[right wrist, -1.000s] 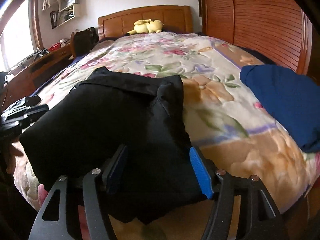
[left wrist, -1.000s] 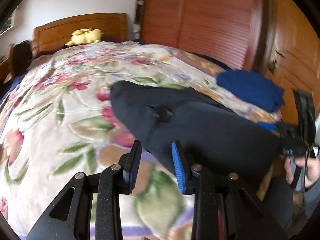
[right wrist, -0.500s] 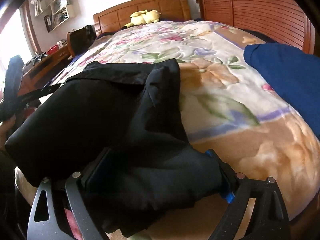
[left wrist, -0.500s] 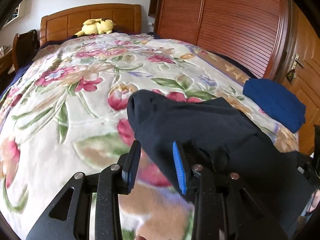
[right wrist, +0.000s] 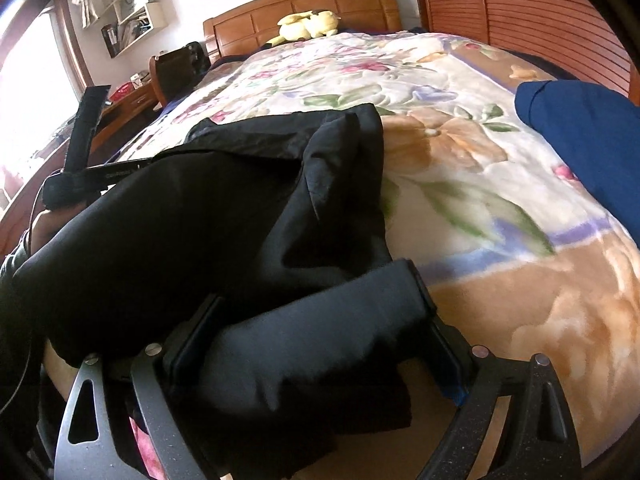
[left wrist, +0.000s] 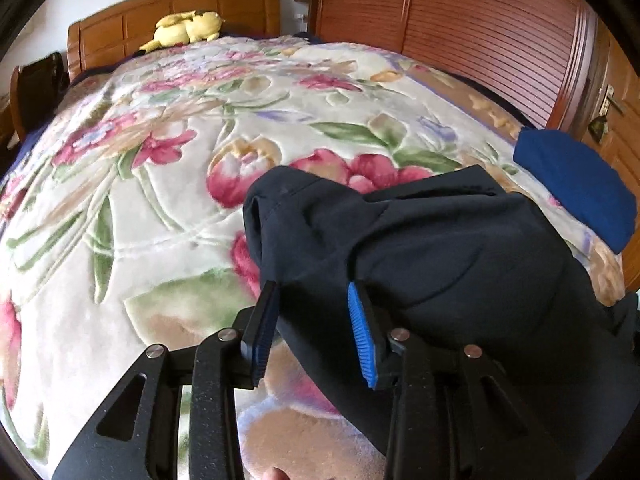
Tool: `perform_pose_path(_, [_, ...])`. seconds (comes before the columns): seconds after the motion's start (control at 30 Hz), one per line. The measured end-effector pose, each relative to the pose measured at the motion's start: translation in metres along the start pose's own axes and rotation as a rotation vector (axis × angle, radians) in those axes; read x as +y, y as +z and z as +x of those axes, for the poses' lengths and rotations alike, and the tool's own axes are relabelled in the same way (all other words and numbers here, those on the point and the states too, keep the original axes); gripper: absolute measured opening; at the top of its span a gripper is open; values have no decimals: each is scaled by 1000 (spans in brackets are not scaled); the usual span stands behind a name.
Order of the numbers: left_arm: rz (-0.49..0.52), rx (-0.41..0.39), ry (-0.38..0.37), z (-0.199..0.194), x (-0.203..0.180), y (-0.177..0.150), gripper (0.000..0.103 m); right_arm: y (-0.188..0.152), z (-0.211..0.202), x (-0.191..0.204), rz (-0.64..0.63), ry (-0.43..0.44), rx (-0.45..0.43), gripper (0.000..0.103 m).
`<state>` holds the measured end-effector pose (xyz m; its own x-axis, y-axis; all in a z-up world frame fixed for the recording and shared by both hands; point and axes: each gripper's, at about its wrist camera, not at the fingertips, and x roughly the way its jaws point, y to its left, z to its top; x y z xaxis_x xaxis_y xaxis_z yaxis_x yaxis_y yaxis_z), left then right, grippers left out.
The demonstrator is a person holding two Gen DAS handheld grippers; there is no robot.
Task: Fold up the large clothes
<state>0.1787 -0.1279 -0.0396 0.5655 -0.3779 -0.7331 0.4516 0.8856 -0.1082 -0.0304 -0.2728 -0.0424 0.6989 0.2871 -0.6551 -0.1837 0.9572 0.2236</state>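
Observation:
A large black garment (left wrist: 432, 256) lies folded near the foot of the bed on a floral blanket (left wrist: 168, 168); it also shows in the right wrist view (right wrist: 200, 216). My left gripper (left wrist: 312, 328) is open, its blue-padded fingers straddling the garment's near left edge without pinching it. My right gripper (right wrist: 316, 340) is open wide, and a thick roll of the black cloth lies between its fingers and hides the pads. The left gripper's body (right wrist: 80, 144) shows at the far left of the right wrist view, beside the garment.
A folded blue garment (left wrist: 576, 184) lies at the bed's right edge, also in the right wrist view (right wrist: 588, 136). A yellow plush toy (left wrist: 184, 28) rests by the wooden headboard (left wrist: 168, 12). A slatted wooden wardrobe (left wrist: 460, 28) stands to the right. A desk and shelves (right wrist: 124, 24) stand left.
The left gripper has pulled back toward the garment's near left edge. The right gripper has pushed forward under the cloth, and the near edge now bunches in a roll between its fingers.

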Motion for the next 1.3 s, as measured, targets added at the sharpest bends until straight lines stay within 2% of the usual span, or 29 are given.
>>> perform_pose_path(0.3, [-6,35,-19,11,13,5,39,1,4,-2,0,5,-9,92])
perform_pose_path(0.37, [-2,33,-3,15,15,6,47,1,4,-2,-2,6,-8,92])
perform_pose_path(0.43, [-2,32,46,19,16,8,68,1,5,-2,-4,6,-7,92])
perform_pose_path(0.47, [-10,39,46,22,19,9,73,2,5,-2,-4,7,-6,92])
perform_pose_path(0.53, [-76,64,1,28,32,11,80,1,5,-3,-5,10,-7,92])
perform_pose_path(0.63, [-149,98,-109,38,46,13,81,1,5,-3,-7,15,-7,92])
perform_pose_path(0.77, [-140,101,-149,42,43,16,81,3,8,-3,-15,26,0,91])
perform_pose_path(0.8, [-134,96,-156,42,40,17,81,4,10,-2,-24,41,7,86])
perform_pose_path(0.87, [-137,106,-221,46,36,21,81,6,14,-2,-24,87,29,79])
perform_pose_path(0.93, [-136,119,-274,51,32,25,81,7,16,2,-45,90,40,76])
perform_pose_path(1.0, [-102,123,-298,53,24,29,76,8,15,2,-54,106,41,65])
perform_pose_path(1.07, [-75,122,-307,50,19,32,59,8,13,4,-65,115,35,56])
perform_pose_path(1.1, [-62,117,-311,47,17,33,52,7,11,4,-70,117,28,45])
perform_pose_path(1.13, [-49,112,-308,44,15,34,43,7,9,5,-80,121,19,40])
perform_pose_path(1.17, [-39,104,-302,40,14,35,32,7,6,4,-82,121,0,27])
perform_pose_path(1.2, [-34,92,-293,35,12,36,28,7,3,5,-81,127,-19,20])
perform_pose_path(1.27, [-27,64,-274,24,11,38,20,7,-2,4,-86,129,-48,16])
perform_pose_path(1.3, [-13,40,-256,16,8,39,19,7,-5,3,-79,135,-64,15])
